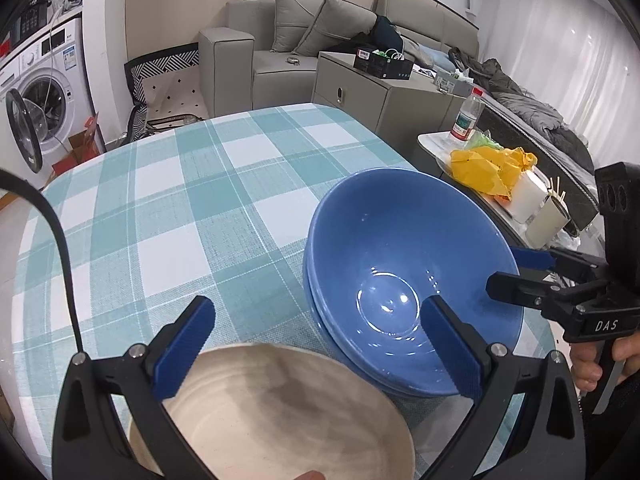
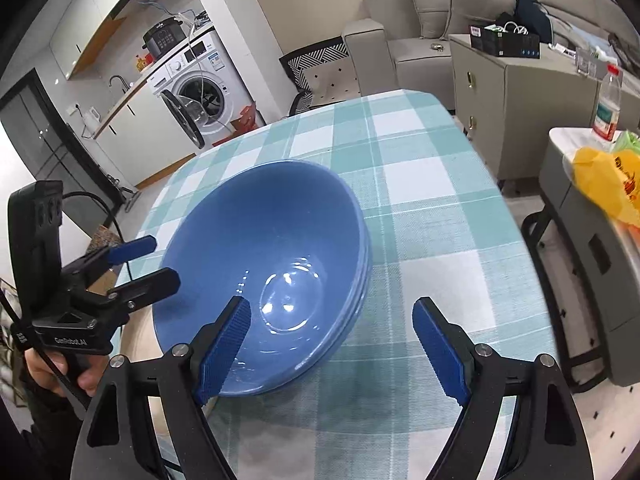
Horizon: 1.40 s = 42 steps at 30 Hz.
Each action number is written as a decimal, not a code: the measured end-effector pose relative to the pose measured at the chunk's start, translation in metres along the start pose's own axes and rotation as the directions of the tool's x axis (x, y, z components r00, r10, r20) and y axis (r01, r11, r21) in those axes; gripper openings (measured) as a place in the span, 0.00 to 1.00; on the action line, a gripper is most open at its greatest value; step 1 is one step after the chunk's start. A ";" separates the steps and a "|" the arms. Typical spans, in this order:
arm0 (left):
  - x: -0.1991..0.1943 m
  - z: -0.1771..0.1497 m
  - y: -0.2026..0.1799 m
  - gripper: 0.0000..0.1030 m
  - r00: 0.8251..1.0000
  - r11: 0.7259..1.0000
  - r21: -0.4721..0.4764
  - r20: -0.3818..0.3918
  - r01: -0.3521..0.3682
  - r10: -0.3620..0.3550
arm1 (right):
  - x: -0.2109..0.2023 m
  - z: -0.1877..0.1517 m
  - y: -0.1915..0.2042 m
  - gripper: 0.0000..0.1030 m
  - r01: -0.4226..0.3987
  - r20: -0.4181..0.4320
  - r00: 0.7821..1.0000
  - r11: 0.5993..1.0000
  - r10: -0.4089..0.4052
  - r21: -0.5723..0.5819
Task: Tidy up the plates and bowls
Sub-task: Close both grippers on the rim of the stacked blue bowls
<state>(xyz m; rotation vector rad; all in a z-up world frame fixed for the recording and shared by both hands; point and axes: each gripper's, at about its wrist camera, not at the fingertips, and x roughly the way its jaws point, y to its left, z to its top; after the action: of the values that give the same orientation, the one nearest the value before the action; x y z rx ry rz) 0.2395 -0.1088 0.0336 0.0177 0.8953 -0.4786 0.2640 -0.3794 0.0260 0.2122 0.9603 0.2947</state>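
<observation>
A nested stack of blue bowls [image 1: 380, 248] [image 2: 260, 232] stands on the teal checked tablecloth [image 1: 180, 208], near the table's right edge. A cream bowl [image 1: 280, 408] sits just in front of it, touching or nearly touching the stack. My left gripper [image 1: 316, 306] [image 2: 164, 260] hangs open and wide over the cream bowl's far rim, its right finger above the blue stack, holding nothing. My right gripper [image 2: 331, 306] [image 1: 506, 268] is open astride the blue stack's near rim, one finger inside the top bowl and one outside; the pads do not press on it.
A low side table [image 1: 436, 148] right of the table carries a yellow bag [image 1: 492, 168], a bottle [image 1: 466, 114] and a cup of sticks [image 1: 548, 216]. A grey cabinet [image 1: 360, 92], a sofa [image 1: 280, 40] and a washing machine [image 1: 44, 92] lie beyond.
</observation>
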 end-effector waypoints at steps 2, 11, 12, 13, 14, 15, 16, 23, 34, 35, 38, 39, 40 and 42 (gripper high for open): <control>0.002 -0.001 0.002 1.00 1.000 1.000 -0.014 -0.002 0.006 -0.006 | 0.003 -0.001 0.000 0.83 -0.037 0.001 0.999 0.999 0.037 0.009; 0.012 -0.006 0.002 1.00 0.999 0.998 -0.051 -0.017 0.040 -0.041 | 0.014 -0.004 -0.006 0.73 -0.113 0.003 0.994 0.992 0.113 0.064; 0.012 -0.006 0.001 1.00 0.999 0.998 -0.051 -0.018 0.038 -0.039 | 0.015 -0.004 -0.007 0.73 -0.113 0.000 0.994 0.991 0.113 0.069; 0.013 -0.006 0.001 1.00 0.999 0.998 -0.054 -0.020 0.039 -0.040 | 0.016 -0.004 -0.008 0.73 -0.114 -0.004 0.993 0.991 0.115 0.072; 0.014 -0.006 0.002 1.00 0.999 0.997 -0.059 -0.021 0.041 -0.042 | 0.017 -0.004 -0.008 0.73 -0.114 -0.004 0.993 0.991 0.114 0.074; 0.014 -0.006 0.002 1.00 0.999 0.997 -0.065 -0.018 0.038 -0.039 | 0.017 -0.004 -0.009 0.73 -0.112 -0.005 0.994 0.991 0.113 0.077; 0.014 -0.006 0.002 1.00 0.999 0.997 -0.071 -0.014 0.036 -0.037 | 0.018 -0.005 -0.010 0.73 -0.114 -0.007 0.993 0.990 0.114 0.080; 0.015 -0.006 0.001 0.91 0.997 0.994 -0.068 -0.005 0.080 -0.081 | 0.019 -0.009 -0.012 0.61 -0.122 -0.020 0.992 0.988 0.124 0.096; 0.021 -0.006 -0.006 0.48 0.995 0.994 -0.059 -0.015 0.097 -0.098 | 0.016 -0.011 -0.007 0.52 -0.135 -0.036 0.990 0.986 0.139 0.101; 0.021 -0.006 -0.006 0.45 0.995 0.993 -0.065 -0.023 0.095 -0.097 | 0.016 -0.011 -0.007 0.50 -0.133 -0.037 0.990 0.985 0.138 0.107; 0.023 -0.007 -0.006 0.40 0.996 0.993 -0.077 -0.025 0.087 -0.089 | 0.015 -0.011 -0.008 0.47 -0.126 -0.040 0.991 0.986 0.131 0.109; 0.023 -0.008 -0.006 0.39 0.996 0.993 -0.079 -0.024 0.086 -0.088 | 0.015 -0.011 -0.008 0.46 -0.121 -0.041 0.991 0.987 0.126 0.107; 0.023 -0.008 -0.005 0.39 0.996 0.993 -0.081 -0.024 0.085 -0.087 | 0.014 -0.011 -0.008 0.46 -0.122 -0.039 0.991 0.987 0.127 0.108; 0.023 -0.008 -0.005 0.37 0.996 0.993 -0.087 -0.025 0.082 -0.084 | 0.013 -0.011 -0.009 0.45 -0.118 -0.037 0.992 0.987 0.123 0.110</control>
<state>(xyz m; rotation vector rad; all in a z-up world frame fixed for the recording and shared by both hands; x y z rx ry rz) 0.2433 -0.1203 0.0121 -0.0917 0.9462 -0.5181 0.2629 -0.3825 0.0068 0.3649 1.0092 0.3599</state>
